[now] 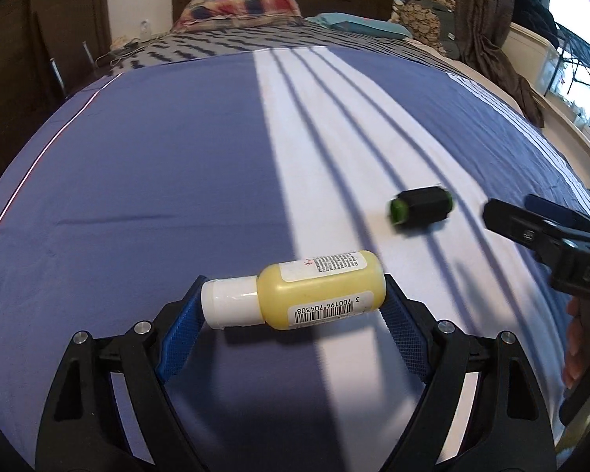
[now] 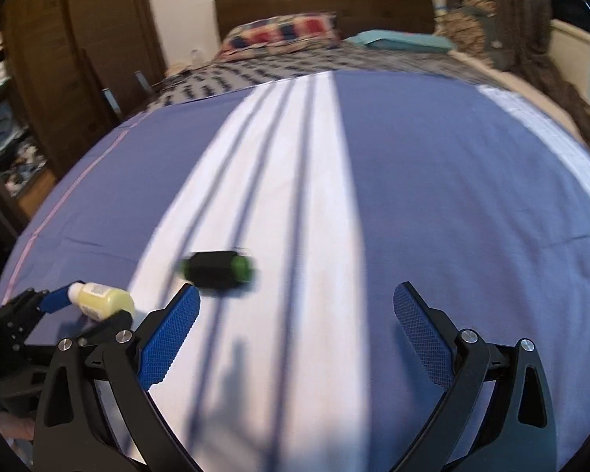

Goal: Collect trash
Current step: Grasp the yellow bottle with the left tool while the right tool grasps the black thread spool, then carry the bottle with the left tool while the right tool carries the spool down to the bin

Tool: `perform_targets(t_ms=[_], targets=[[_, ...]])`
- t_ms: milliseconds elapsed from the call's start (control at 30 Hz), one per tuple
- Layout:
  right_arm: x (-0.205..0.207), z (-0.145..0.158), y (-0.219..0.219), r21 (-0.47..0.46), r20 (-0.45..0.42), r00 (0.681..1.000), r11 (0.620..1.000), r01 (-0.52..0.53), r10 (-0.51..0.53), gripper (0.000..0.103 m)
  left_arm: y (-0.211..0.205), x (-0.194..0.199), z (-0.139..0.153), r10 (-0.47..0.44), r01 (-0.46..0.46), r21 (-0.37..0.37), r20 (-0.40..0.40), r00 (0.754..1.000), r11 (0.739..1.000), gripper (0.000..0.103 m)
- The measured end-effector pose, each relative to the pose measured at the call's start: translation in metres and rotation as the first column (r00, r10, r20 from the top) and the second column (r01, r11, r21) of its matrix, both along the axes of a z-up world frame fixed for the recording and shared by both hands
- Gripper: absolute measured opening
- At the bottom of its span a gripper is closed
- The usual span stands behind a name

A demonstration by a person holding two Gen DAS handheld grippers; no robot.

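Blue bed (image 1: 157, 196), sunlit stripe, plaid pillow (image 1: 240, 10) beyond. Left tool (image 1: 291, 299) pinching yellow bottle (image 1: 318, 295); right tool (image 2: 295, 306) spread near black roll (image 2: 218, 269).

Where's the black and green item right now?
On the sunlit stripe of the bedsheet, the black and green item lies just ahead of the right gripper.

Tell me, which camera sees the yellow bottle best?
The left wrist view: the yellow bottle fills the middle, sharp, with its white cap and barcode showing. The right wrist view shows it small at the left edge.
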State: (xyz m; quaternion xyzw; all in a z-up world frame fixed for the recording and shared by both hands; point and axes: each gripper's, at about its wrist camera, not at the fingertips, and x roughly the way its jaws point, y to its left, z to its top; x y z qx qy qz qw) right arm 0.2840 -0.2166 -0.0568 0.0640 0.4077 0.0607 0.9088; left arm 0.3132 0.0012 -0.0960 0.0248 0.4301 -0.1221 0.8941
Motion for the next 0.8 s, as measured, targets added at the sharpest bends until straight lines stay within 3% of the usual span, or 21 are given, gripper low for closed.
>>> perform_targets(t_ms=[133,233,400,633,800], targets=[[0.019,-0.008,0.028,-0.033,-0.011,1.000,0.999,-0.028,0.027,0.097,0.015,0.000,-0.005,0.002,-0.002,-0.001,-0.006,1.000,1.000,0.081],[0.027,-0.011,0.042,-0.065,-0.018,0.999,0.997,-0.035,0.033,0.090,0.018,-0.001,-0.007,-0.010,0.010,-0.004,-0.008,1.000,1.000,0.081],[0.032,-0.020,0.054,-0.109,-0.053,0.997,0.992,-0.069,0.064,0.059,0.017,-0.001,-0.005,-0.023,0.023,-0.018,0.000,1.000,1.000,0.081],[-0.002,-0.006,0.044,-0.121,-0.010,0.998,0.991,-0.061,0.060,0.057,0.007,-0.022,0.005,-0.055,0.055,-0.018,0.015,0.998,0.998,0.081],[-0.066,0.019,0.024,-0.166,0.057,0.998,0.986,-0.026,0.036,0.057,0.002,-0.061,0.020,-0.071,0.072,-0.031,0.046,0.996,0.997,0.081]])
